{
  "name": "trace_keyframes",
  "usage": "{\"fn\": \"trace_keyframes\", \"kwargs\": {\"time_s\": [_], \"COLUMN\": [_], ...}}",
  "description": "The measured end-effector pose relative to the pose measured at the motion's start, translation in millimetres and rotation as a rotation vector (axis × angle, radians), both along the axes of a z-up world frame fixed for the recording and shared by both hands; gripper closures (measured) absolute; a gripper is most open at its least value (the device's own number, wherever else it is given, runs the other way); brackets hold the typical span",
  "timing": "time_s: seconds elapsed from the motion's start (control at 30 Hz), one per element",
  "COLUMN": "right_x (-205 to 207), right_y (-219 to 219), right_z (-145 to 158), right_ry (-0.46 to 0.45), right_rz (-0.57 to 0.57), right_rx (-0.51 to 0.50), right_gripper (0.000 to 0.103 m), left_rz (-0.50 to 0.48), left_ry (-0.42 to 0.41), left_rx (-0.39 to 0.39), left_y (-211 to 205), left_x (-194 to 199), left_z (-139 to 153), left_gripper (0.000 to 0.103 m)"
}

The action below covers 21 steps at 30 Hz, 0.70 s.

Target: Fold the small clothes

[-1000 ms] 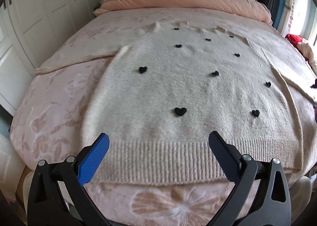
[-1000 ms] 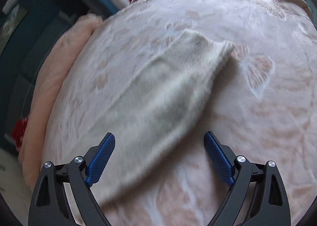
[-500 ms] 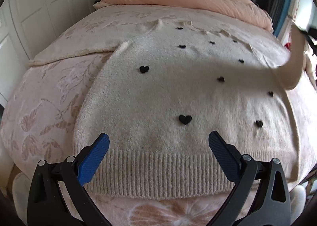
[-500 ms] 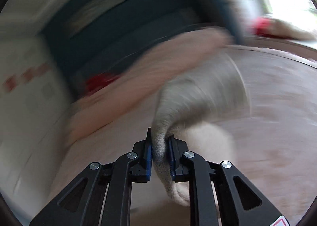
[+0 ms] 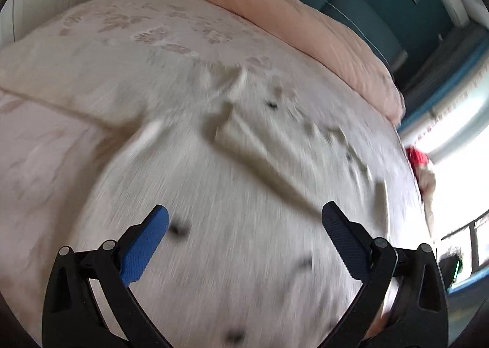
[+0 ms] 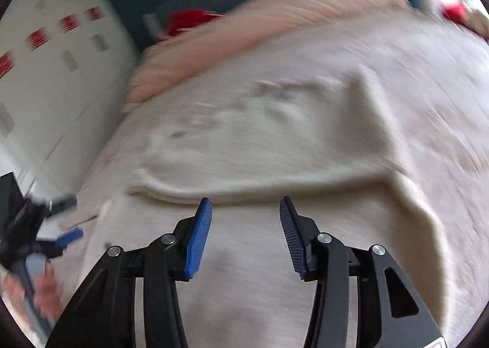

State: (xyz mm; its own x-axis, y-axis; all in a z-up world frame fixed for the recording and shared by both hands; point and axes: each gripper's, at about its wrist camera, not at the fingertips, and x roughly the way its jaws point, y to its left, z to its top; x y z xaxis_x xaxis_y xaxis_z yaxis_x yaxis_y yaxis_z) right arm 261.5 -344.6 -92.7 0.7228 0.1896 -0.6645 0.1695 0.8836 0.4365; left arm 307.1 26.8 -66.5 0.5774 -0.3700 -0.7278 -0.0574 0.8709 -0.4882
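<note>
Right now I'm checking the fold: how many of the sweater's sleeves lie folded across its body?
1. The right sleeve lies across the sweater body below the collar. The left sleeve is spread on the bedspread.

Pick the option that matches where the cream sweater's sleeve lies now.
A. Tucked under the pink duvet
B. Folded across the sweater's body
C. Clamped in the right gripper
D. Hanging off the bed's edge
B: the sleeve lies flat across the sweater, and the opening right gripper holds nothing.

one sweater [image 5: 244,225], two grippers [image 5: 244,222] [image 6: 244,210], one bed [image 5: 45,180], one duvet [image 5: 290,21]
</note>
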Motion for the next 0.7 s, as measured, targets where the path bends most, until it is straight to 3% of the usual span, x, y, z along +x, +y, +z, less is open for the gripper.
{"fn": "trace_keyframes", "kwargs": {"time_s": [0.17, 0.23, 0.27, 0.3, 0.33, 0.37, 0.43, 0.5, 0.53, 0.57, 0.63, 0.67, 0.7], "right_x": [0.4, 10.7, 14.7, 19.6, 23.8, 29.0, 25.3, 18.9, 19.0, 23.9, 26.0, 19.6, 17.7], "right_y": [-69.1, -87.4, -90.6, -94.0, -95.4, -96.0, -95.2, -91.9, -90.8, -92.6, -94.4, -96.8, -97.2], "right_z": [-36.1, -49.8, -50.8, -50.8, -47.6, -39.6, -13.0, 0.1, -4.5, -19.3, -52.4, -52.7, -44.2], "right_ry": [0.051, 0.035, 0.026, 0.019, 0.014, -0.006, -0.104, -0.164, -0.139, -0.059, 0.075, 0.037, 0.040], "right_rz": [-0.219, -0.280, -0.305, -0.323, -0.329, -0.318, -0.300, -0.274, -0.265, -0.257, -0.257, -0.261, -0.265], "right_rx": [0.299, 0.407, 0.424, 0.437, 0.437, 0.431, 0.388, 0.325, 0.257, 0.220, 0.212, 0.233, 0.226], "right_gripper": [0.052, 0.053, 0.055, 0.062, 0.098, 0.096, 0.096, 0.096, 0.097, 0.097, 0.101, 0.100, 0.098], "left_rz": [0.128, 0.171, 0.170, 0.156, 0.120, 0.111, 0.102, 0.075, 0.068, 0.062, 0.058, 0.060, 0.057], "left_ry": [0.114, 0.130, 0.117, 0.114, 0.117, 0.105, -0.016, -0.111, -0.112, -0.093, 0.013, 0.051, 0.009], "left_rx": [-0.137, -0.173, -0.158, -0.131, -0.109, -0.113, -0.143, -0.111, -0.090, -0.068, -0.008, 0.001, -0.015], "left_y": [-11.0, -15.3, -19.7, -24.0, -29.0, -28.7, -21.6, -15.6, -13.5, -12.5, -10.1, -8.8, -5.7], "left_x": [69.3, 80.2, 84.5, 89.7, 98.1, 102.3, 97.5, 87.3, 86.0, 86.4, 91.3, 90.1, 84.9], "left_z": [-49.9, -59.3, -58.3, -56.6, -53.2, -49.9, -23.9, -7.4, -10.2, -17.8, -57.3, -75.0, -81.2], "left_gripper": [0.006, 0.014, 0.034, 0.076, 0.097, 0.095, 0.096, 0.096, 0.096, 0.096, 0.096, 0.095, 0.094]}}
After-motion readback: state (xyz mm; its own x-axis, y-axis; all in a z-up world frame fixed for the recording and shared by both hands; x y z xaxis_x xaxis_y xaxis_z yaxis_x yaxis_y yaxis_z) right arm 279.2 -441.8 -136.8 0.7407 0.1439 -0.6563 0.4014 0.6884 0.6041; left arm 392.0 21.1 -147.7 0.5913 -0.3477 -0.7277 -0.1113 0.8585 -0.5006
